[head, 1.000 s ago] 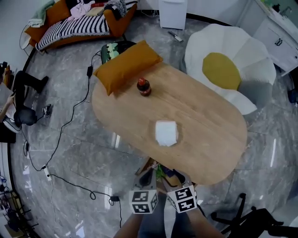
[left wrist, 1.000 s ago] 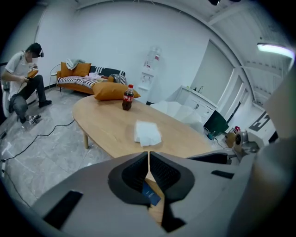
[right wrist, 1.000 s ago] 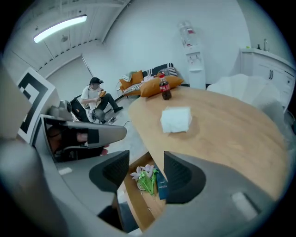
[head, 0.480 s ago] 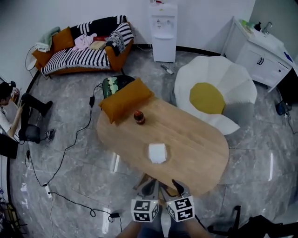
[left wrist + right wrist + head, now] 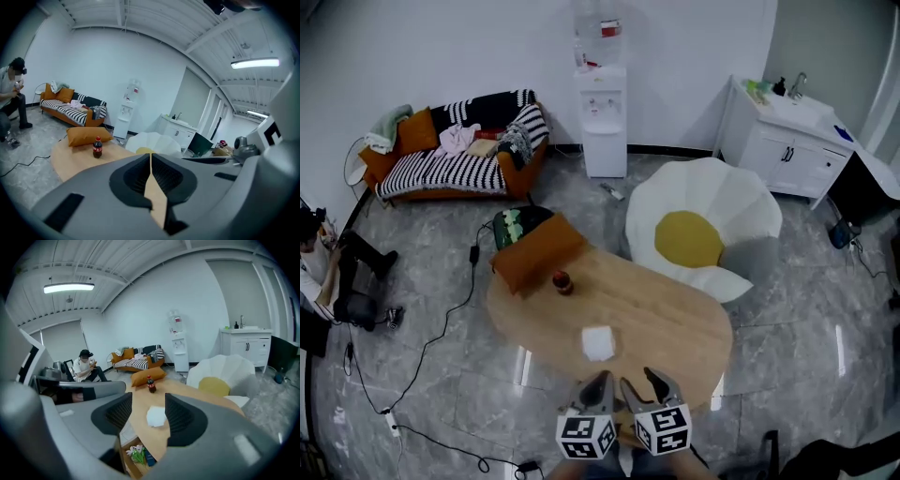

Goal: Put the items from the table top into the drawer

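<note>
No words, brands or numbers can be read; the label on the bottle [image 5: 562, 282] is too small to make out; the marker cubes [image 5: 587, 437] show only black-and-white squares.

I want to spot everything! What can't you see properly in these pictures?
- Drawer contents: right gripper view, too small to name.
- White item: head view, too small to identify.
- Bottle label: head view, too small to read.
- Seated person: head view, cut off by left edge.

An oval wooden table [image 5: 666, 328] bears an orange cushion [image 5: 534, 253], bottle [image 5: 562, 282], white packet [image 5: 598, 343].
</note>
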Demonstrator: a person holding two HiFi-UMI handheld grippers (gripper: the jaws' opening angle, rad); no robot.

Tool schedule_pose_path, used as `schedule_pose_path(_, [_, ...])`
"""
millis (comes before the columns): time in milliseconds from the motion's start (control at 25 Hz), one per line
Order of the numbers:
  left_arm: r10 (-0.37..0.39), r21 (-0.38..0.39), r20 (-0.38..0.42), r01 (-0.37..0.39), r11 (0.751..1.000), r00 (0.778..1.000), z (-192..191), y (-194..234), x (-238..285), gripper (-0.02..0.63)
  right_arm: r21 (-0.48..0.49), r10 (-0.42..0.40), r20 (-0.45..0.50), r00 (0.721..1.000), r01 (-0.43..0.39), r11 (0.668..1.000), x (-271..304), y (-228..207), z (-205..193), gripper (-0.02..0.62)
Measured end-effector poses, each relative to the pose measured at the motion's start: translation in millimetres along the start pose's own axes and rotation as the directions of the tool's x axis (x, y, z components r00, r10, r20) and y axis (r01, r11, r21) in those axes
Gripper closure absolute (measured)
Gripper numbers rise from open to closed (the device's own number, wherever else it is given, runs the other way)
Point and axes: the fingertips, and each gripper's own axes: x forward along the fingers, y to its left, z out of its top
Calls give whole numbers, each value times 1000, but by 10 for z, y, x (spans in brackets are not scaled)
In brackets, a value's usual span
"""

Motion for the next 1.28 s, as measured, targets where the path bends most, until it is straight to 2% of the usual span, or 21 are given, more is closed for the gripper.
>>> schedule_pose_path(320, [-67,64,59,63,996,996,390,-344,-120,586,-62,-38,119,992,46,997,-442,-81,548,380])
schedule_pose_path(560, [-151,81,136,141,987,979,729,-688,-219,585,-63,-59,171,984,71,996,-737,-78,735,382])
schedule_pose_path(720, [-218,160,141,195,968,966,761,-935,-246,586,-69,-86,208,974,102,992,-953,-112,793,447])
schedule_pose_path(840, [-243,157,147,220,963,959,782,-1054,-288,586,-70,-123,265,956,146,987,-1109,-168,910,468])
schedule_pose_path(920, [-250,157,154,226,962,956,797,-1104,-308,585,-68,-132,286,949,157,985,-1168,-185,954,507])
schedule_pose_path(1080, [-241,125,159,223,967,957,752,-1119,-320,585,-80,-131,289,948,160,984,-1213,-172,942,565])
schedule_pose_path(1280, [-259,163,149,235,958,954,702,-1193,-339,586,-82,-130,290,948,160,984,-1203,-150,893,592])
